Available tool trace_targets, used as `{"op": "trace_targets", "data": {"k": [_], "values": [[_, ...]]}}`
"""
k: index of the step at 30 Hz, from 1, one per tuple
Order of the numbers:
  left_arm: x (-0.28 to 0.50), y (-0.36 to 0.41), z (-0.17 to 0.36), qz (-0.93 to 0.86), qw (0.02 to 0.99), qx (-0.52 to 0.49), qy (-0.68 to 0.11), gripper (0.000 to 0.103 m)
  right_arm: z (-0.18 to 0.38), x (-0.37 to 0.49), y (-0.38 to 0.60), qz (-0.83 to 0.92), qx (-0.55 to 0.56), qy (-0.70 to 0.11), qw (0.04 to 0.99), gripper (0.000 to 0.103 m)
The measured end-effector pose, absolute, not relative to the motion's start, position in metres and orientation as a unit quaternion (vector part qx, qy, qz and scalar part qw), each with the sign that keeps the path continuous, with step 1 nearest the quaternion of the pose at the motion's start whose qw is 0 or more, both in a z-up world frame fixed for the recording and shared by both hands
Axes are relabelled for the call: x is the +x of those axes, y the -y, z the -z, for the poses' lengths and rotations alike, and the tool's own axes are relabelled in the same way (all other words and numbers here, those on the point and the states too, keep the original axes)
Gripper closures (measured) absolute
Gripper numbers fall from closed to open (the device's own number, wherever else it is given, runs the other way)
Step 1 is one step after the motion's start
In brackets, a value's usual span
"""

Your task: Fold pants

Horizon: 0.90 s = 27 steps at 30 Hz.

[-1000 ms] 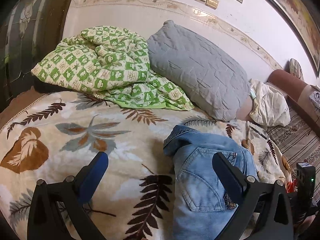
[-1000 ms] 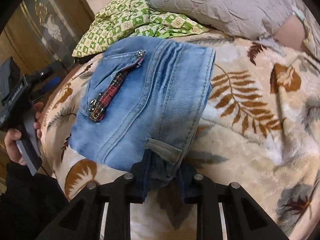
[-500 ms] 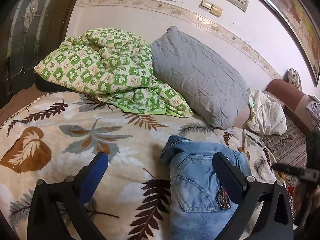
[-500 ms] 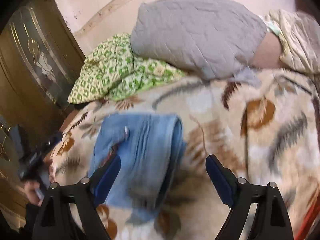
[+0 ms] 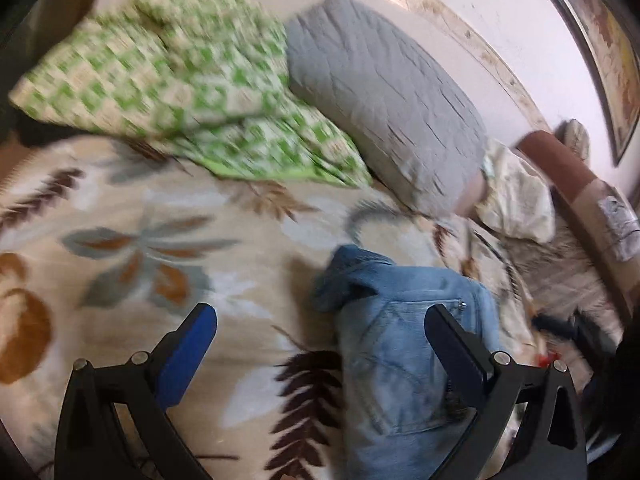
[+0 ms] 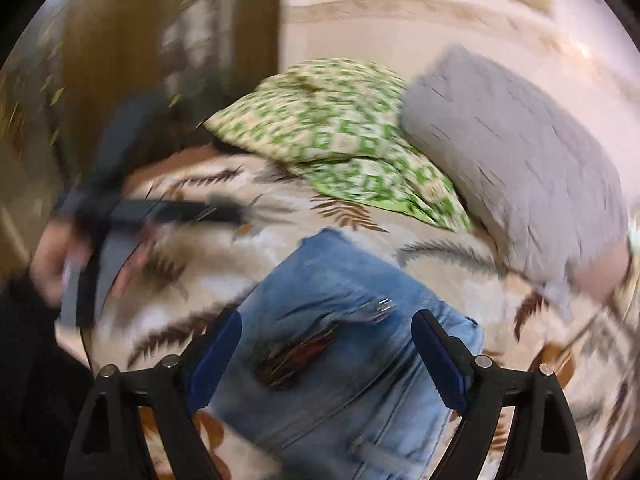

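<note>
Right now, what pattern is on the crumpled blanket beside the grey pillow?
Green and cream checks; the blanket shows best in the left wrist view.

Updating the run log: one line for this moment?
jeans: folded on blanket | left claw: open, empty | right claw: open, empty

Pale wall [image 5: 500,52], leaf-print bed [image 5: 120,208], grey pillow [image 5: 384,92].

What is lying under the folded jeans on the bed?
The folded jeans lie directly on the leaf-patterned blanket, which shows all around them. Whatever part of the blanket or anything else sits beneath the denim is covered.
</note>
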<state>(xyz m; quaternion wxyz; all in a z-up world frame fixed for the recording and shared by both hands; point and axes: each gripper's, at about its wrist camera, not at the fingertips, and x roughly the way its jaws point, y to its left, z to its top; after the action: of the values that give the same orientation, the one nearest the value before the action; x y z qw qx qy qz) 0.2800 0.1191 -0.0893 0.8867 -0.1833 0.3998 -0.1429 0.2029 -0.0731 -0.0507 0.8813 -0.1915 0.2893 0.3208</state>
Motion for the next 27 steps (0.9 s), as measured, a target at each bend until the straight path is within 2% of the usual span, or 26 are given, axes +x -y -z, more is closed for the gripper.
{"op": "trace_targets", "data": {"k": [7, 14, 16, 17, 19, 22, 24, 25, 26, 27], "values": [[0.327, -0.099, 0.11, 0.198, 0.824, -0.264, -0.462, 0.0, 0.095, 0.149, 0.026, -0.322, -0.346, -0.249, 0.845, 0.014], [0.346, -0.077, 0.124, 0.22, 0.775, -0.289, -0.518, 0.0, 0.125, 0.146, -0.013, -0.284, -0.444, -0.207, 0.824, 0.016], [0.349, -0.074, 0.125, 0.23, 0.762, -0.303, -0.524, 0.0, 0.13, 0.147, -0.017, -0.277, -0.459, -0.201, 0.82, 0.021], [0.349, -0.072, 0.123, 0.232, 0.761, -0.305, -0.523, 0.004, 0.132, 0.147, -0.019, -0.276, -0.463, -0.201, 0.818, 0.024], [0.353, -0.072, 0.122, 0.228, 0.757, -0.313, -0.526, 0.017, 0.135, 0.147, -0.021, -0.276, -0.469, -0.202, 0.814, 0.038], [0.355, -0.073, 0.12, 0.216, 0.76, -0.309, -0.53, 0.034, 0.137, 0.142, -0.022, -0.275, -0.477, -0.198, 0.811, 0.046], [0.358, -0.075, 0.122, 0.202, 0.759, -0.31, -0.536, 0.052, 0.137, 0.144, -0.022, -0.277, -0.471, -0.204, 0.813, 0.052], [0.359, -0.076, 0.124, 0.201, 0.757, -0.313, -0.537, 0.056, 0.137, 0.146, -0.022, -0.278, -0.464, -0.211, 0.814, 0.058], [0.36, -0.079, 0.126, 0.198, 0.755, -0.32, -0.537, 0.068, 0.137, 0.15, -0.023, -0.28, -0.458, -0.216, 0.815, 0.062], [0.361, -0.08, 0.128, 0.195, 0.754, -0.324, -0.537, 0.077, 0.137, 0.151, -0.025, -0.281, -0.453, -0.222, 0.817, 0.071]]}}
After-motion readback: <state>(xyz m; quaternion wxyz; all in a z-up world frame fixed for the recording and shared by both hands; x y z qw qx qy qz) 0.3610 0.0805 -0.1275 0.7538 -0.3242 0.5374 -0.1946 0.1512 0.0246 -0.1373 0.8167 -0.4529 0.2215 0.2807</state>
